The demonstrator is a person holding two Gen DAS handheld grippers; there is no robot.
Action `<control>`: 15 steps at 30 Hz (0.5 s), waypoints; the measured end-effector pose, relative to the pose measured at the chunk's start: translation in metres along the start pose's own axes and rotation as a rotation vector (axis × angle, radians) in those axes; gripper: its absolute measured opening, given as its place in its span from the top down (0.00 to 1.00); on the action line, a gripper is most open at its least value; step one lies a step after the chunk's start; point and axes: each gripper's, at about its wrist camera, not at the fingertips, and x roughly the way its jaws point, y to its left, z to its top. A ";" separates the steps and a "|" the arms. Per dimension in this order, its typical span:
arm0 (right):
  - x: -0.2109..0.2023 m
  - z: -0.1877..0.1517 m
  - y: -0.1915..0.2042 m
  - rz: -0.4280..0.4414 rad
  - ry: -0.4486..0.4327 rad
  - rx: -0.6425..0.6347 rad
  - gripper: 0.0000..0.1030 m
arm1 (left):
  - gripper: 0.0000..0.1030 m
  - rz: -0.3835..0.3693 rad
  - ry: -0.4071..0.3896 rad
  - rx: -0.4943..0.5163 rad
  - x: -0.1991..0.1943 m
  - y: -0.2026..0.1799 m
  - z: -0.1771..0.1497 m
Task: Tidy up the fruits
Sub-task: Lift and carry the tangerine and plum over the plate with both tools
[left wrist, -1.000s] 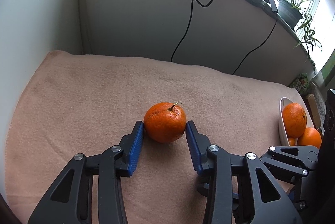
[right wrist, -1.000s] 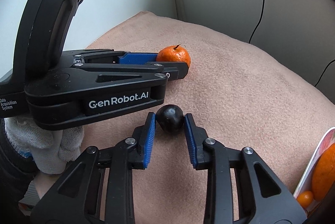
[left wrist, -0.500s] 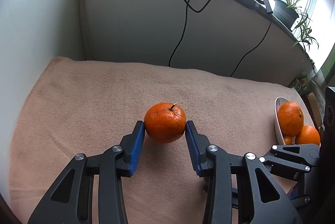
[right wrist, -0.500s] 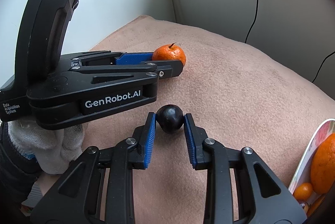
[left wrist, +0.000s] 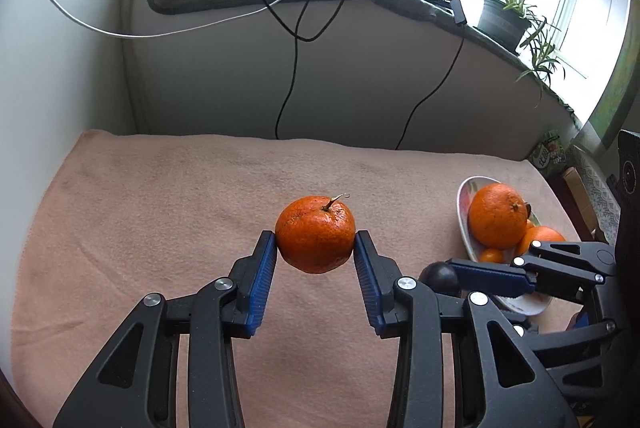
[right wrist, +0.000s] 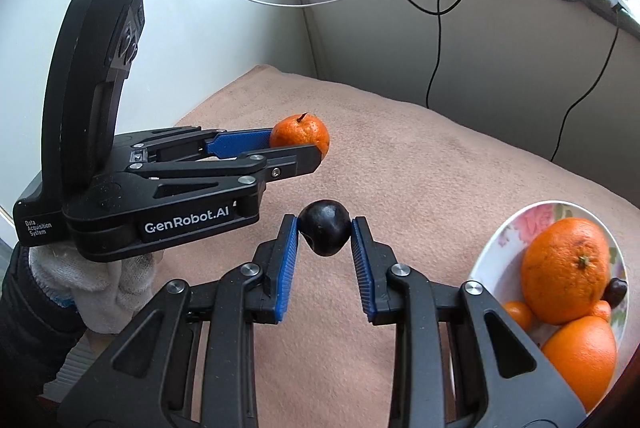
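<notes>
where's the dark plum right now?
The dark plum is clamped between the right gripper pads, lifted over the pink blanket, left of the fruit bowl; in the left wrist view it shows at lower right.

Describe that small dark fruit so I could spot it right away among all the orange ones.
Start at the pink blanket covering the surface, with a flowered bowl of oranges at its right edge. Just left of that bowl, the right gripper pinches the dark fruit between blue pads. It is the only near-black, glossy one held up, smaller than the stemmed orange in the left gripper.
</notes>
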 end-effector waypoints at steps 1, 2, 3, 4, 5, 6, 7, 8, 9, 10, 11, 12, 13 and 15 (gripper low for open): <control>-0.008 -0.002 -0.006 -0.008 -0.007 0.007 0.72 | 0.63 -0.008 0.000 0.005 -0.001 -0.005 0.000; -0.016 -0.004 -0.013 -0.016 -0.013 0.015 0.72 | 0.63 -0.017 0.002 0.009 -0.001 -0.011 -0.001; -0.022 -0.005 -0.019 -0.026 -0.020 0.023 0.72 | 0.63 -0.026 0.003 0.013 -0.002 -0.014 -0.003; -0.028 -0.007 -0.025 -0.035 -0.026 0.032 0.72 | 0.63 -0.036 0.005 0.017 -0.002 -0.019 -0.004; -0.034 -0.009 -0.031 -0.043 -0.032 0.042 0.72 | 0.63 -0.043 0.006 0.022 -0.001 -0.024 -0.005; -0.039 -0.011 -0.037 -0.051 -0.039 0.052 0.72 | 0.63 -0.051 0.008 0.026 0.000 -0.029 -0.005; -0.045 -0.012 -0.043 -0.061 -0.046 0.061 0.72 | 0.63 -0.059 0.010 0.031 -0.001 -0.033 -0.006; -0.050 -0.014 -0.048 -0.071 -0.053 0.068 0.72 | 0.63 -0.067 0.012 0.035 0.000 -0.038 -0.006; -0.053 -0.014 -0.052 -0.079 -0.059 0.077 0.72 | 0.63 -0.074 0.014 0.039 0.001 -0.043 -0.007; -0.057 -0.014 -0.057 -0.088 -0.065 0.086 0.72 | 0.63 -0.083 0.016 0.043 0.001 -0.048 -0.007; -0.061 -0.016 -0.062 -0.098 -0.072 0.093 0.72 | 0.63 -0.089 0.017 0.047 0.001 -0.053 -0.009; -0.065 -0.017 -0.067 -0.107 -0.077 0.100 0.72 | 0.63 -0.097 0.019 0.053 0.001 -0.057 -0.009; -0.068 -0.018 -0.073 -0.115 -0.081 0.107 0.72 | 0.63 -0.104 0.021 0.059 0.002 -0.063 -0.008; -0.073 -0.020 -0.083 -0.136 -0.088 0.120 0.72 | 0.63 -0.118 0.026 0.070 0.003 -0.074 -0.009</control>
